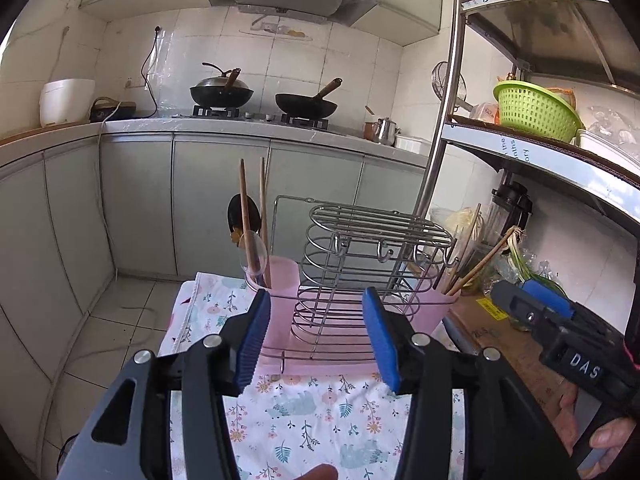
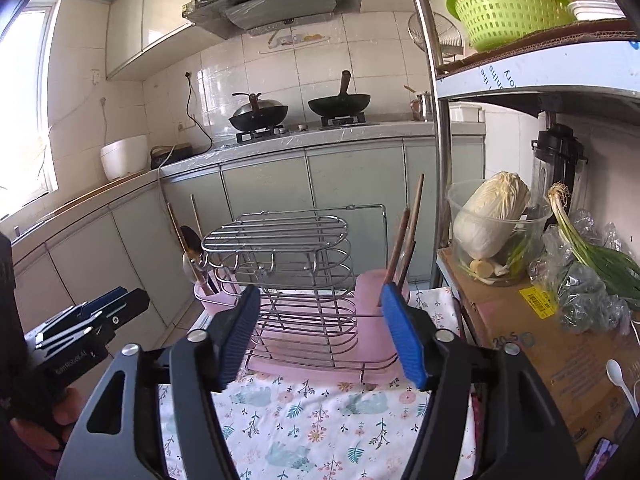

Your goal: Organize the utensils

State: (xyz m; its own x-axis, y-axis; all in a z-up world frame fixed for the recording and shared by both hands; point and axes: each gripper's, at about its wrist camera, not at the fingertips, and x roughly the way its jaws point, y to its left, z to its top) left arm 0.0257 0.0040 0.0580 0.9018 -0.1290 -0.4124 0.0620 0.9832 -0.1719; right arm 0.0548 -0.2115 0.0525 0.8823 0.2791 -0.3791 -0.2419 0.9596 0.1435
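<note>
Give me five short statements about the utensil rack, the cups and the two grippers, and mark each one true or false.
1. Both the left gripper and the right gripper are open and empty. True.
2. The wire rack lies tipped on its side. False: it stands upright on the pink tray.
3. The left pink cup holds chopsticks and spoons. True.
4. The right pink cup is empty. False: wooden utensils stand in it.
5. A floral cloth covers the table. True.

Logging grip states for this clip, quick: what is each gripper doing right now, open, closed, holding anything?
Left gripper: open, nothing between its pads, in front of the wire rack.
Right gripper: open, holding nothing, facing the same rack.
</note>
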